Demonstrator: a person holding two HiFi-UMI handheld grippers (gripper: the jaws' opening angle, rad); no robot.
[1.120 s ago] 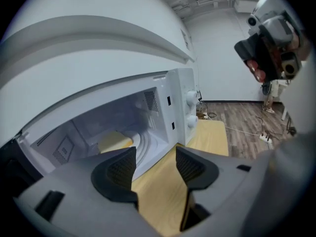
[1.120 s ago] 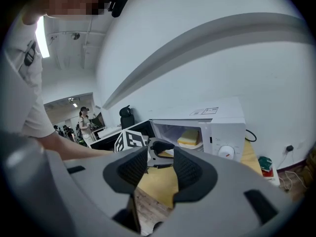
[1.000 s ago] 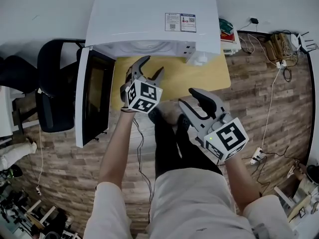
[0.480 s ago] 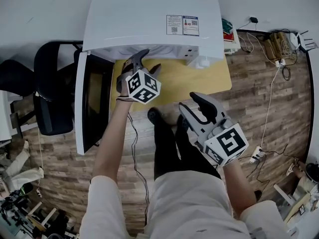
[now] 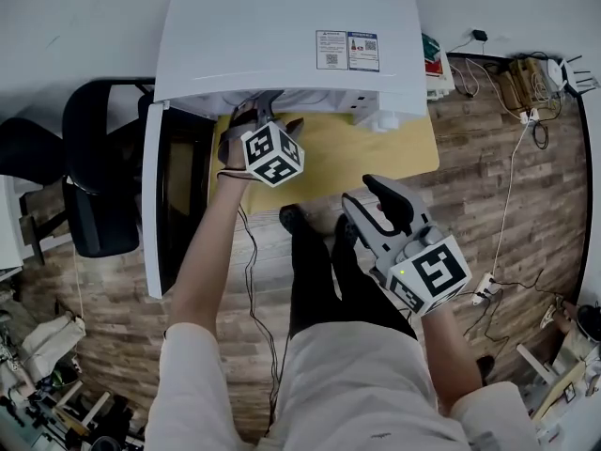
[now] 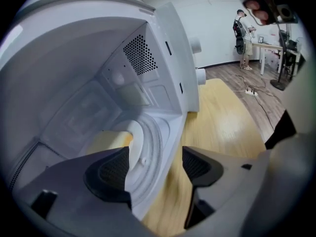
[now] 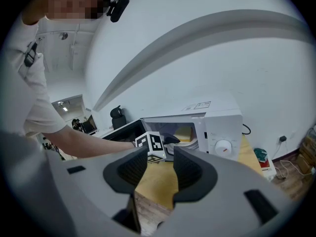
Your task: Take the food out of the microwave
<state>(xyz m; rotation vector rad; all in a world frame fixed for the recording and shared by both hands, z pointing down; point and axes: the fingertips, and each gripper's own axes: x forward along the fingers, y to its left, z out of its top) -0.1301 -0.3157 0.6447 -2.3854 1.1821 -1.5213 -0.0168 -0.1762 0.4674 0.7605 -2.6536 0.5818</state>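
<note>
Room light is bright and even with soft shadows, the table (image 6: 232, 125) shines, fisheye bends edges, and gripper views blur close up.

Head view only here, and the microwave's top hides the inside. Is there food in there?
Observer: Yes. The right gripper view shows a yellow block of food inside the open microwave.
Operator: Left tool on it yet?
Observer: No. In the left gripper view the left tool has just been opening. The rim of the white plate under the food lies between its pads, and they are not pressing on it.
Operator: Right tool carrying anything?
Observer: No. Its own view shows the right tool with jaws apart and nothing between them, looking at the microwave's front across the table.
</note>
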